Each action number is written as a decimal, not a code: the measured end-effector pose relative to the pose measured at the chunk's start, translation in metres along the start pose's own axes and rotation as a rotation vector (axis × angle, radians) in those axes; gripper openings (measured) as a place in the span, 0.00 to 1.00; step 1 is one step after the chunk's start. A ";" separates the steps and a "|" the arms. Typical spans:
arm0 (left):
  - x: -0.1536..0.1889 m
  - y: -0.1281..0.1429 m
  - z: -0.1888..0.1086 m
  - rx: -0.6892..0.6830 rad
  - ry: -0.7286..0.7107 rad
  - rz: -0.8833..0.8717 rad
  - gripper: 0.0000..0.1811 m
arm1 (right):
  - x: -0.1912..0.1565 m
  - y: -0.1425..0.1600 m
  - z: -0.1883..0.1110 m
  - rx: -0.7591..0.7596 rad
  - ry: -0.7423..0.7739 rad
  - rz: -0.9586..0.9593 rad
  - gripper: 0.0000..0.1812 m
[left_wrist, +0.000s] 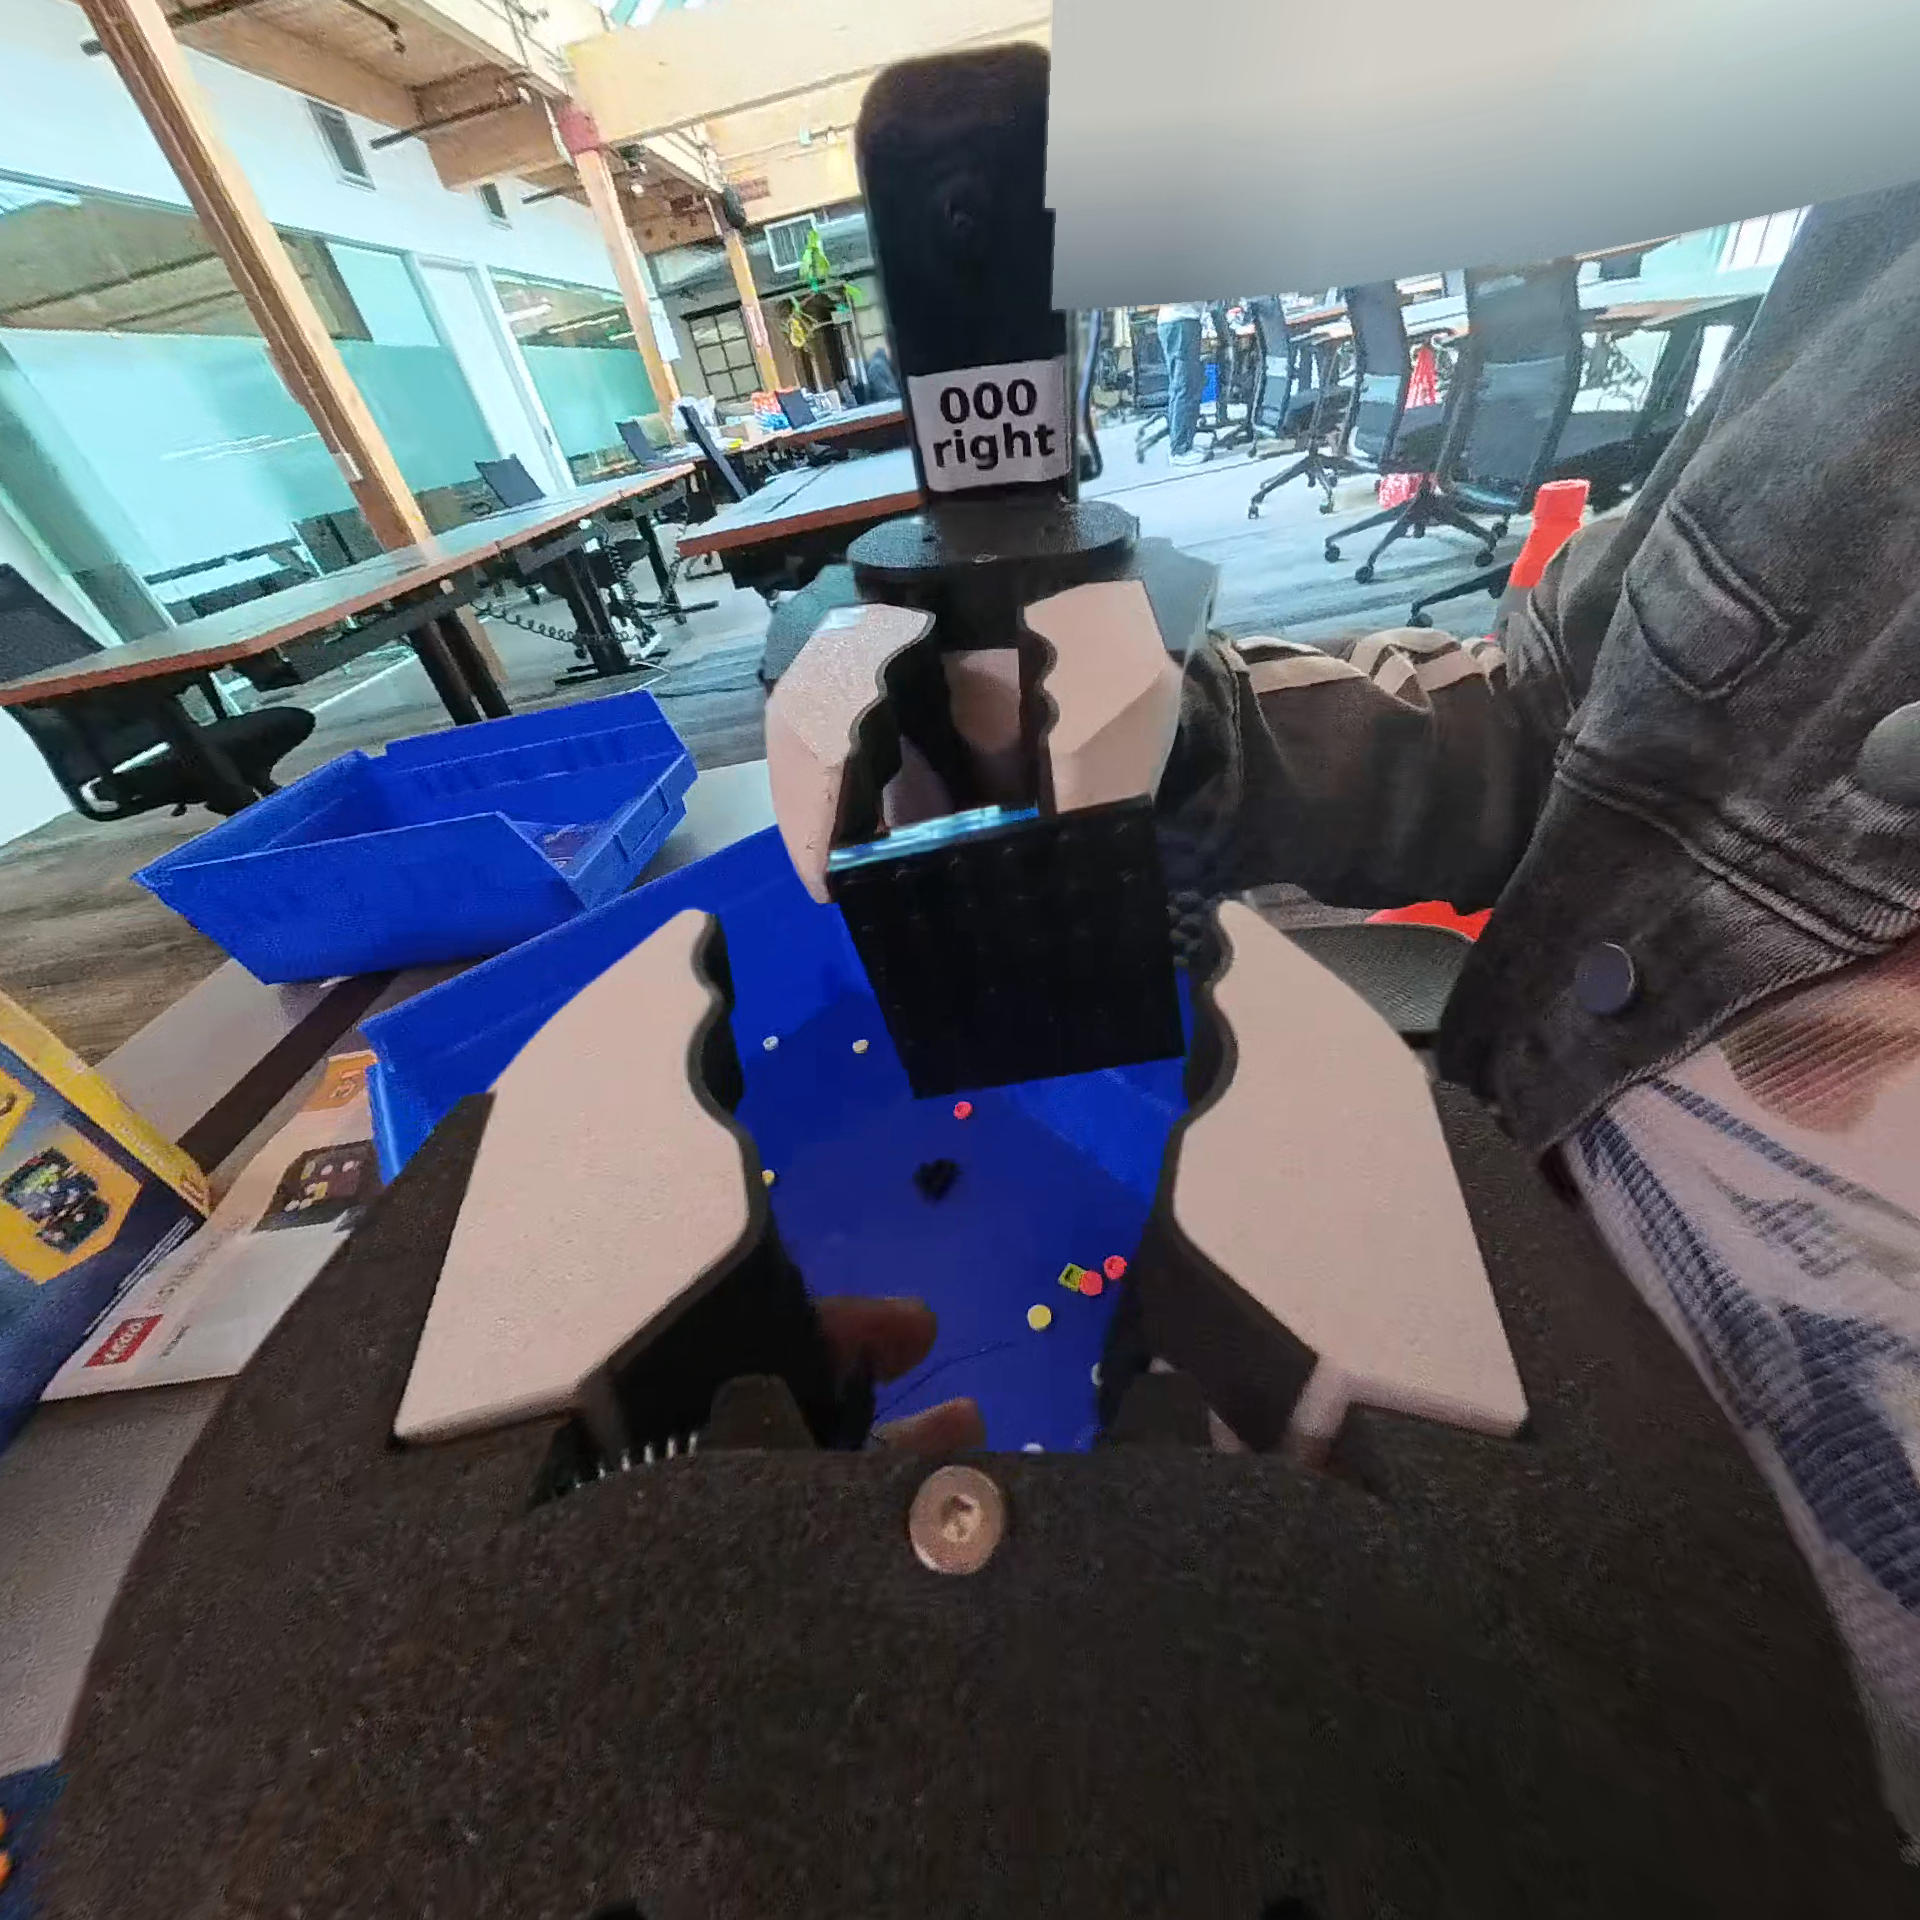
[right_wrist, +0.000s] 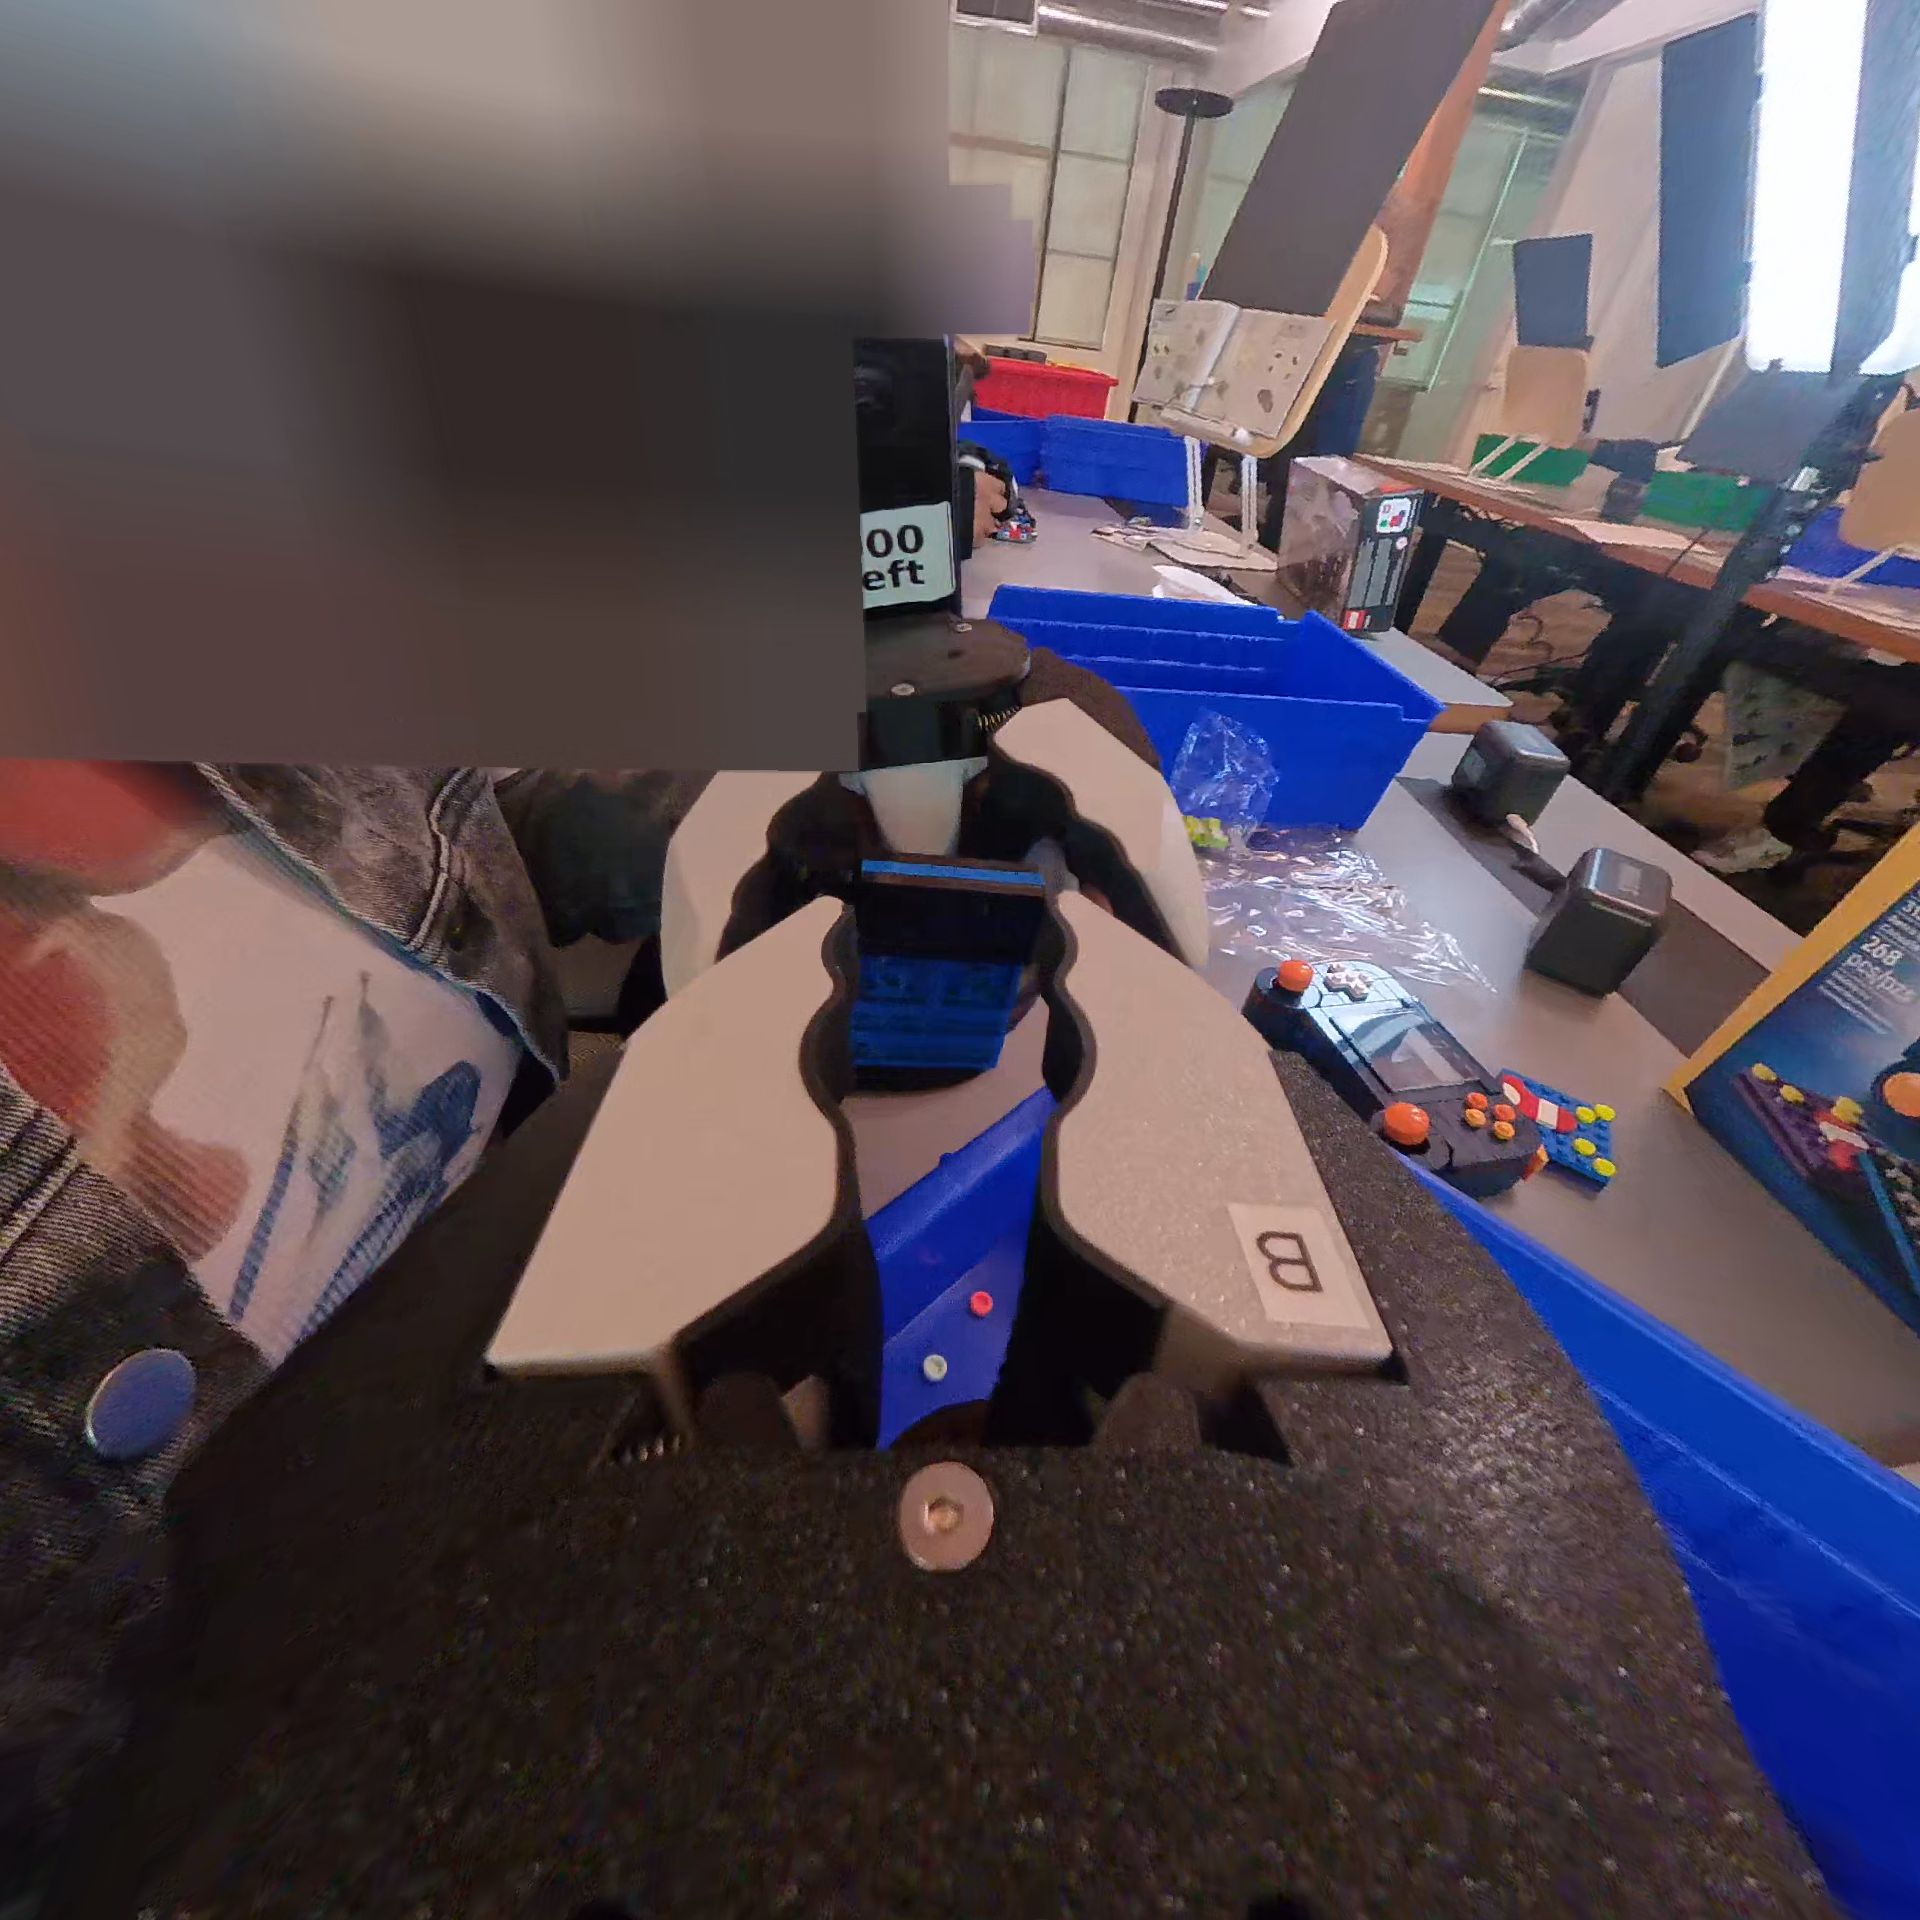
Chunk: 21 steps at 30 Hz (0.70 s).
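Grey worktop (right_wrist: 1642, 1226) carries a blue bin (left_wrist: 520, 1029). Both claws hang over it, facing each other. Right claw (right_wrist: 945, 914) is clenched on a black-and-blue brick block (right_wrist: 935, 997), gripping one end only. The hold looks shallow, so the block could pivot. Left claw (left_wrist: 961, 935) is released, its tips flanking the block's free end; can't tell if they touch. Loose studs (left_wrist: 1039, 1316) lie on the bin floor.

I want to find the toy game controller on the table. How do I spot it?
Start at the gray table, between the crinkly clear plastic wrap and the yellow-edged box. The brick-built controller lies flat there, dark blue. Unlike the flat blue plate touching it, it has two round orange knobs.
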<state>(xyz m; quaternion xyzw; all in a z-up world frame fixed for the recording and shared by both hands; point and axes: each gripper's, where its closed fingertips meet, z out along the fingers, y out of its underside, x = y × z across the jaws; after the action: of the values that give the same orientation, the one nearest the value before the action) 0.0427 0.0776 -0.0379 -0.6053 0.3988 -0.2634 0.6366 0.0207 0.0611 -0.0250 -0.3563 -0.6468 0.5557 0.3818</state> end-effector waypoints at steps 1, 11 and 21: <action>0.003 0.002 0.001 -0.011 0.018 0.012 0.42 | 0.000 0.000 0.001 0.007 -0.008 0.011 0.18; 0.008 -0.007 -0.001 0.115 0.031 -0.079 0.32 | -0.004 -0.006 0.000 0.091 -0.020 0.001 0.18; -0.024 -0.009 -0.036 0.263 -0.043 -0.225 0.07 | 0.015 -0.009 -0.014 0.080 0.063 -0.092 0.00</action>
<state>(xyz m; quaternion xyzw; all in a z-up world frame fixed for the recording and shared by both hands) 0.0014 0.0754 -0.0224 -0.5632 0.2770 -0.3701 0.6850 0.0260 0.0798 -0.0128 -0.3279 -0.6274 0.5516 0.4411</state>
